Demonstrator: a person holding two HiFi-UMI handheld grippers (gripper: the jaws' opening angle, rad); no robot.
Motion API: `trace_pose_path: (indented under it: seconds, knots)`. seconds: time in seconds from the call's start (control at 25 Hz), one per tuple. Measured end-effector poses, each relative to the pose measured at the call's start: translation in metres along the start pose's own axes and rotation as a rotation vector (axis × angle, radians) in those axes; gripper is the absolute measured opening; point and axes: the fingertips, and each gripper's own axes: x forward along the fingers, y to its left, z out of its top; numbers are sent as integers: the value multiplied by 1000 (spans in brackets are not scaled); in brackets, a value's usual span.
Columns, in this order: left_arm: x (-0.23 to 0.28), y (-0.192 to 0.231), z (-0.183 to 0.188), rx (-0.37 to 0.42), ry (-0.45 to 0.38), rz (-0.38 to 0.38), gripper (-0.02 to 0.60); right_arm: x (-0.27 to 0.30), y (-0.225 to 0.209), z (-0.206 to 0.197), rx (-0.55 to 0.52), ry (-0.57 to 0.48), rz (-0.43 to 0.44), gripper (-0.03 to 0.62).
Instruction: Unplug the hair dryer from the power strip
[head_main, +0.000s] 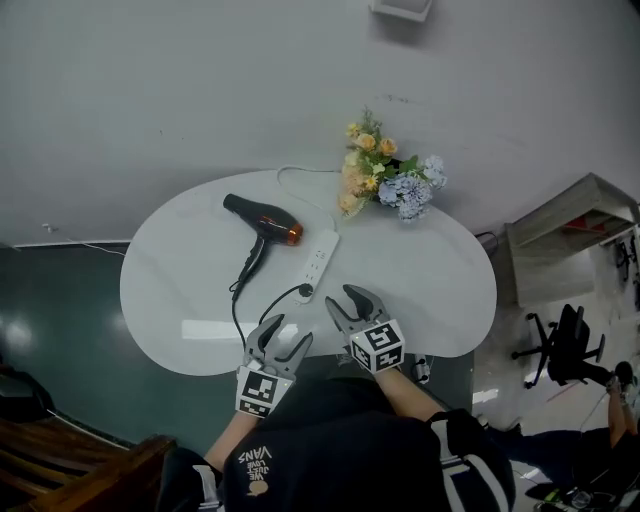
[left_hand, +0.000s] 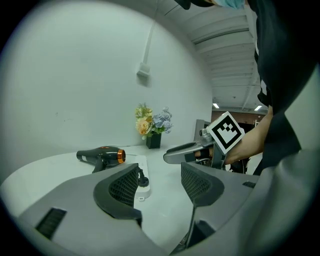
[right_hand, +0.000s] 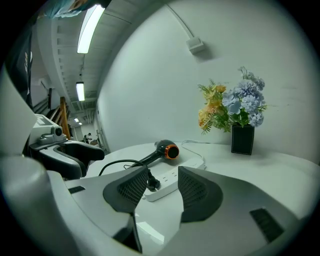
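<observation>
A black hair dryer (head_main: 262, 224) with an orange ring lies on the white oval table (head_main: 180, 300). Its black cord loops to a plug (head_main: 304, 291) seated in the near end of the white power strip (head_main: 319, 262). My left gripper (head_main: 280, 342) hovers open over the table's near edge, nothing between its fingers. Open too, my right gripper (head_main: 349, 306) is just right of the plug. In the left gripper view the hair dryer (left_hand: 101, 156), power strip (left_hand: 143, 179) and plug (left_hand: 142, 176) lie ahead. The right gripper view shows the plug (right_hand: 152, 181) and strip (right_hand: 172, 181) just beyond its jaws, the dryer (right_hand: 161, 151) farther.
A black vase with yellow and blue flowers (head_main: 385, 176) stands at the table's far edge by the wall. The strip's white cable (head_main: 298, 175) runs along the back. A grey shelf (head_main: 570, 225) and office chair (head_main: 565, 350) stand to the right.
</observation>
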Motion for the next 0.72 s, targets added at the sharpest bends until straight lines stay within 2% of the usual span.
trace_pose_path:
  seconds: [0.36,0.56,0.72]
  knots:
    - [19,2,-8,-41,24,130,272,38,-16,-6,-111,67,147,189]
    - [22,1,-10,-111,19,198,272,60,-13,-13,-175,98,225,189]
    - [23,-1,-22,-106,54,239,272,72,-13,-20,-204,110,261,189]
